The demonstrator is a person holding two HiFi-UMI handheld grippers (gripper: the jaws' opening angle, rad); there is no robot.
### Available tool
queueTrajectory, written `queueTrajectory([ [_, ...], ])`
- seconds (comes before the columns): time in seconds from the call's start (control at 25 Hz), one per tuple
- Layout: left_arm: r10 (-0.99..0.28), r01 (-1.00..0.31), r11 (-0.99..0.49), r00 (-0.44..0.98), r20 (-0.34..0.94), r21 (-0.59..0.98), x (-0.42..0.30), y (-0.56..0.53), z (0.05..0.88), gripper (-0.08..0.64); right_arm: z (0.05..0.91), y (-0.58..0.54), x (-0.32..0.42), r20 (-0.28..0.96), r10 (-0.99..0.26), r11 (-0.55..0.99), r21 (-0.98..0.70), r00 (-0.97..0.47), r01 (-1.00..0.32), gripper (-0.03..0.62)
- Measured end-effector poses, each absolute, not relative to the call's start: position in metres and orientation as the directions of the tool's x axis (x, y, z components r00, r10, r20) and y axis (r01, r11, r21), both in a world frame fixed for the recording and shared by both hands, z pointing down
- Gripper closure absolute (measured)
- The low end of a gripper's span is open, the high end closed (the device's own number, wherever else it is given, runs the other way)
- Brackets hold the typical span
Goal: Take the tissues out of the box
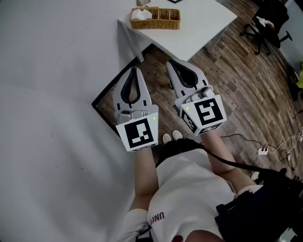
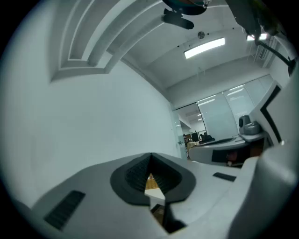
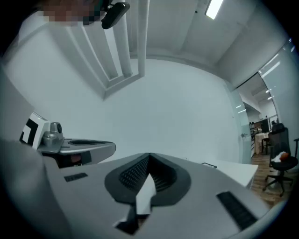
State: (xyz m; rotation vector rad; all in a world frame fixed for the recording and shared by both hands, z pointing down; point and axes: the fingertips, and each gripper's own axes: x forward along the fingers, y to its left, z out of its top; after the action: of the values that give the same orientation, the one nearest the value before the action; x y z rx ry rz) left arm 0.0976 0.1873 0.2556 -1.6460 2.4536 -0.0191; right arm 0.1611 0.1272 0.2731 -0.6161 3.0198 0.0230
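Tissues (image 1: 140,14): white wad in the left end compartment of the wicker basket (image 1: 166,23), which is the "box" here. Nothing pulled out yet, by the look of it.

Floor (image 1: 236,85): wood, and the person stands on it.

Table (image 1: 199,33): white, ahead of the person. The basket sits at its near-left corner, close to both edges.

Left gripper (image 1: 135,72) and right gripper (image 1: 171,64): side by side over the floor, pointing at the table, well short of it. Fingers are pressed together on both, with nothing between them.

Risks from here:
- The basket looks light and sits right at the corner. A one-gripper pull on the tissues could drag or tip it over the edge, so one gripper should probably brace the rim.
- Tissue is soft. Too shallow a pinch and it tears or slips; too deep and the fingers catch wicker or a divider.
- A clump may come up instead of one sheet, since the wad looks loosely stuffed.
- The fingers need to part before going in. Going in closed just pokes the wad down.

Basket contents: it is split by dividers into several compartments in a row.
- Left end: tissues, standing above the rim.
- Compartments to the right: look empty, though their bottoms don't show from this angle.
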Motion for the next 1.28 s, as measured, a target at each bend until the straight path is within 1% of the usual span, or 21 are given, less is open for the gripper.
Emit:
queueTrajectory([
  [0.52, -0.914, -0.917, 0.39, -0.375, -0.154, -0.085, 0.102, 0.195, 0.256, 0.548, 0.276, 0.132, 0.167, -0.063, -0.39, 0.92, 0.0, -0.919, -0.391, 0.572],
  [0.68, -0.911, -0.914, 0.397, -0.381, -0.156, -0.082, 0.1, 0.198, 0.256, 0.548, 0.275, 0.136, 0.164, -0.069, -0.357, 0.934, -0.016, -0.932, -0.356, 0.572],
  [0.84, -0.908, -0.911, 0.405, -0.392, -0.149, -0.072, 0.093, 0.205, 0.256, 0.548, 0.271, 0.141, 0.158, -0.069, -0.345, 0.938, 0.012, -0.936, -0.346, 0.572],
  [1.04, -0.91, -0.913, 0.398, -0.382, -0.163, -0.085, 0.085, 0.208, 0.259, 0.548, 0.275, 0.143, 0.151, -0.067, -0.365, 0.93, 0.028, -0.928, -0.368, 0.572],
  [1.28, -0.917, -0.919, 0.373, -0.344, -0.204, -0.126, 0.068, 0.2, 0.248, 0.548, 0.268, 0.139, 0.138, -0.1, -0.381, 0.919, 0.063, -0.919, -0.388, 0.572],
])
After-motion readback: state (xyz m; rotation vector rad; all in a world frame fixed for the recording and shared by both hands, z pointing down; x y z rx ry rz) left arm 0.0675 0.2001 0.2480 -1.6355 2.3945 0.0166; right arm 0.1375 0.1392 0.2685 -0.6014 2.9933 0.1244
